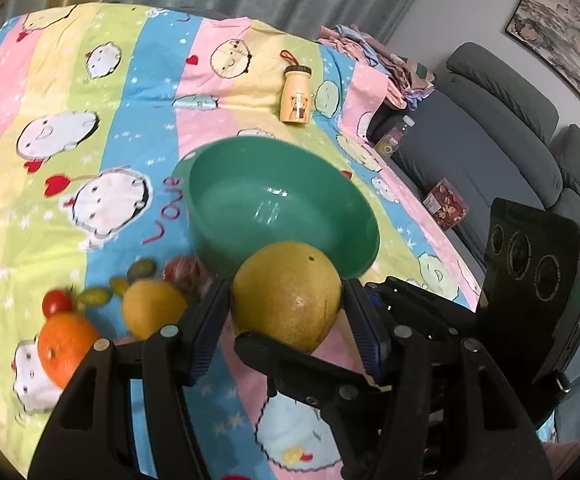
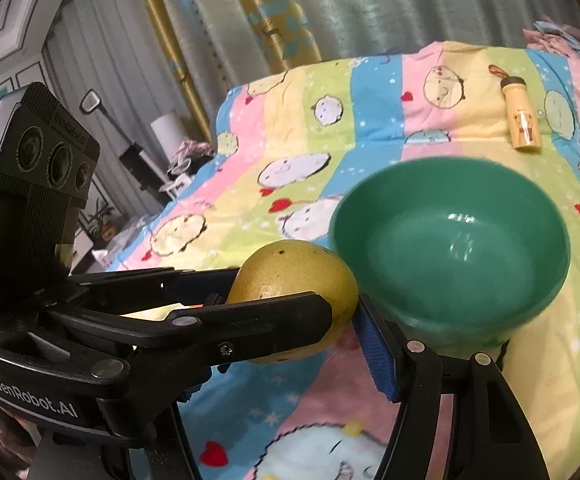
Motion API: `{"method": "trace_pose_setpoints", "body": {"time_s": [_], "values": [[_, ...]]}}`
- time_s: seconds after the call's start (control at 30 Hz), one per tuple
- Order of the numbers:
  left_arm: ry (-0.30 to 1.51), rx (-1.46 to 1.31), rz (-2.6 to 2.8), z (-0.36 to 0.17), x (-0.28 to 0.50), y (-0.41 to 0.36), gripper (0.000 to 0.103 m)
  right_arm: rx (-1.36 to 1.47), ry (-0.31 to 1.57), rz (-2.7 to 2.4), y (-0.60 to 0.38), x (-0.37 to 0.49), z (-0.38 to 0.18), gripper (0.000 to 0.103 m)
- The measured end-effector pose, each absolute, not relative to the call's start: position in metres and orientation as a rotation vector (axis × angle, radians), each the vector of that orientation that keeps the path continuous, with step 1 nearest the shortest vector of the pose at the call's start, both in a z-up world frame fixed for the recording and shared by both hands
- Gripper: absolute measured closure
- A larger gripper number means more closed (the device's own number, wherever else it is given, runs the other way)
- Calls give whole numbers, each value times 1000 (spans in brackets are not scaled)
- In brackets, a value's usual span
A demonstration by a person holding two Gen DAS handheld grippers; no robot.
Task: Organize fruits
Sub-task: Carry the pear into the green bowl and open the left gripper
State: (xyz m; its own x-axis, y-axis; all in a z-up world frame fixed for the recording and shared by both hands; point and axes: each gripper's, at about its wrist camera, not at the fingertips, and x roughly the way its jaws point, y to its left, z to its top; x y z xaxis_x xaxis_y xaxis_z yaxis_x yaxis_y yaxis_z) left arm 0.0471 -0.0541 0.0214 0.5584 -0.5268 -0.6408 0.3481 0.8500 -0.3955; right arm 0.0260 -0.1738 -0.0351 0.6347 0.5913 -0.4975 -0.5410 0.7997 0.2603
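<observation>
While both claws pinch the same big yellow fruit (image 1: pixel 286 294), neither can act alone, so the lift has to go evenly. Nearest, the left gripper (image 1: pixel 288 316) has a blue-padded finger pressed on each flank of the fruit, and the right gripper (image 2: pixel 346 320) crosses it, one black finger lying over the fruit's front and its blue pad (image 2: pixel 376 350) against the far side. Four contact points on a round, smooth skin can slip if one hand rises faster, I judge; keep both level and leave the squeeze unchanged. Just beyond the fruit sits the empty green bowl (image 1: pixel 210 200), its near rim almost behind the load: clear that rim, then lower to the middle before letting go. Left of the left claw, an orange (image 1: pixel 64 346), a smaller yellow fruit (image 1: pixel 152 308), a small tomato (image 1: pixel 56 301) and grapes (image 1: pixel 142 269) wait on the patterned cloth (image 1: pixel 90 80).
</observation>
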Motion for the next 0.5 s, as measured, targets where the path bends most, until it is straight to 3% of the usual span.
{"method": "trace_pose_setpoints", "body": {"time_s": [0.5], "values": [[871,-279,-567,17,100,-69,45,145,624,593,-194,71,-37,35]]}}
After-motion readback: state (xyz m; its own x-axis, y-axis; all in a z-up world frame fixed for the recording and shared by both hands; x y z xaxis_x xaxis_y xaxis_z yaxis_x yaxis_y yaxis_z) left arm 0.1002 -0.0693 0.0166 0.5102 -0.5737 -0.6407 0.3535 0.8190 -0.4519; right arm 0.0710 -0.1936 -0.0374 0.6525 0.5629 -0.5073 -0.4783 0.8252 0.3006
